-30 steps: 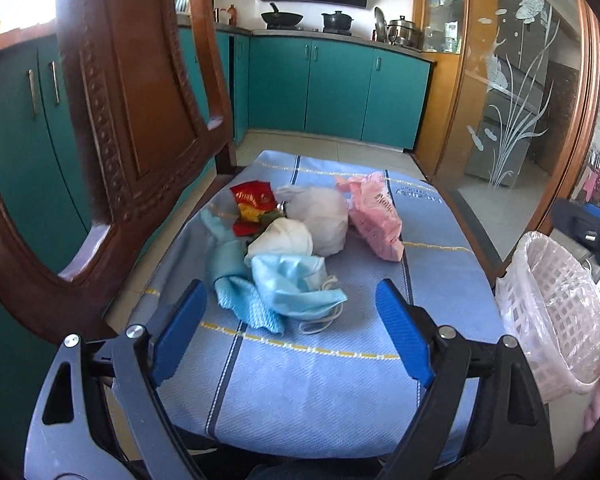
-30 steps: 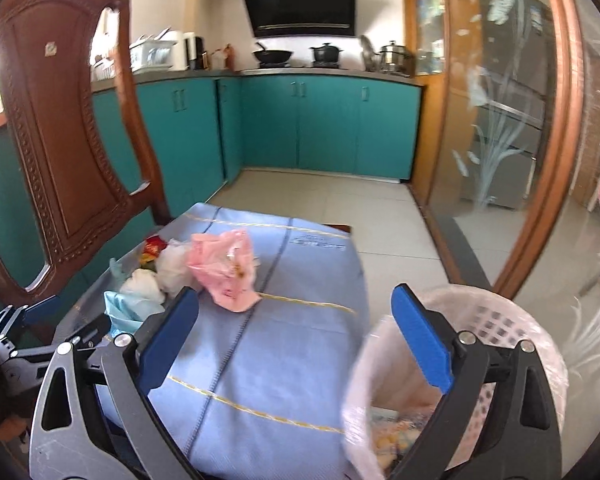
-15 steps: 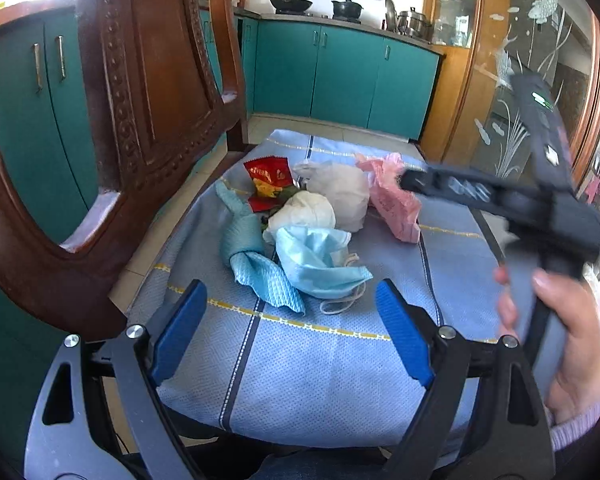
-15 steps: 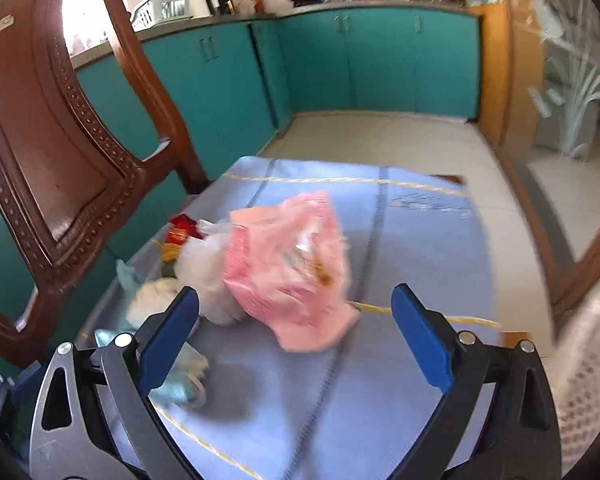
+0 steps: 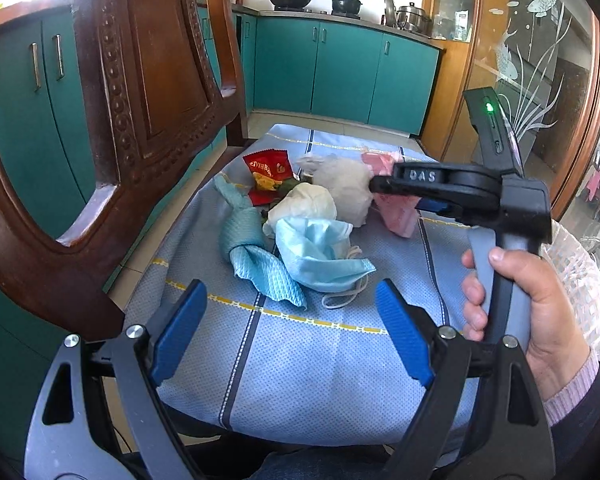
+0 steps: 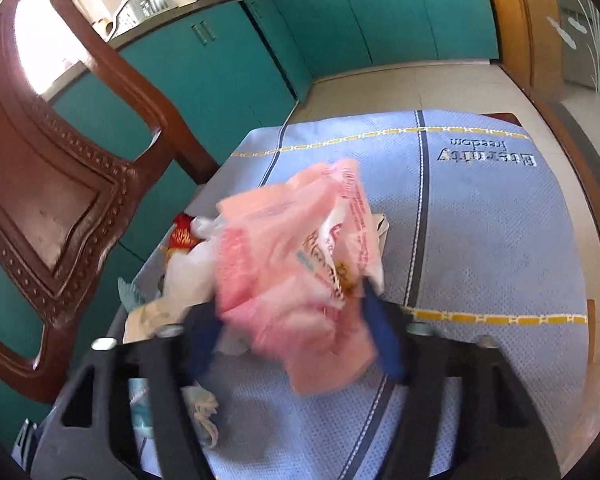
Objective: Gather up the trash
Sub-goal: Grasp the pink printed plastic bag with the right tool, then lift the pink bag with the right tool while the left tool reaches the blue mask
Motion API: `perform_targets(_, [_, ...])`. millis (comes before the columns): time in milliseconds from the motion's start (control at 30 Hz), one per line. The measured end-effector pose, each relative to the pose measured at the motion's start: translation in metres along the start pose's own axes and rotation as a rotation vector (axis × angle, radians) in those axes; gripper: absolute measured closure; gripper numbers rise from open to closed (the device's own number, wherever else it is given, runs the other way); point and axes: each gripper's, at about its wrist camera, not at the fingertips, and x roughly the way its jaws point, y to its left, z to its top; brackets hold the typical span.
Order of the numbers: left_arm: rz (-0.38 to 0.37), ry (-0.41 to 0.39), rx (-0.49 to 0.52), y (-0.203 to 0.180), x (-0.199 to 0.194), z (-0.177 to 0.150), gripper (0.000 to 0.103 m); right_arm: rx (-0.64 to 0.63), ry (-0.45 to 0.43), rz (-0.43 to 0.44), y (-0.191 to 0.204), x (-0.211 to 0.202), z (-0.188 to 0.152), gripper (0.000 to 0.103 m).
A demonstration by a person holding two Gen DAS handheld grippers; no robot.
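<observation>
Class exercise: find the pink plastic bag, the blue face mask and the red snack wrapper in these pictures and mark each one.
pink plastic bag (image 6: 296, 280), right wrist view, on the crumpled middle of the bag.
blue face mask (image 5: 320, 256), left wrist view, on its folded front panel.
red snack wrapper (image 5: 266, 168), left wrist view, on its printed upper face.

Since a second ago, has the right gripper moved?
Yes. The right gripper has swung left from over the white basket to the pink bag on the blue cloth; its jaws are closing around the bag.
</observation>
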Motion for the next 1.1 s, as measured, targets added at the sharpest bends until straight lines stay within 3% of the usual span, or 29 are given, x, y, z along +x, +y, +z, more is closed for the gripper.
perform_targets(100, [-0.003,0.002,-0.007,0.002,0.001,0.0,0.017,-0.024,0.004,-0.007,0.003,-0.005,-0.006,0.073])
perform_targets(200, [-0.006,0.002,-0.015,0.002,0.001,-0.001,0.017,-0.032,-0.005,-0.029,0.002,-0.015,-0.014,0.077])
perform_targets(733, [0.004,-0.004,-0.024,0.004,0.003,0.001,0.017,-0.121,-0.09,-0.124,-0.003,-0.118,-0.074,0.077])
perform_targets(1100, [0.005,-0.003,-0.02,0.001,0.001,0.0,0.017,-0.166,-0.073,-0.196,0.003,-0.116,-0.087,0.077])
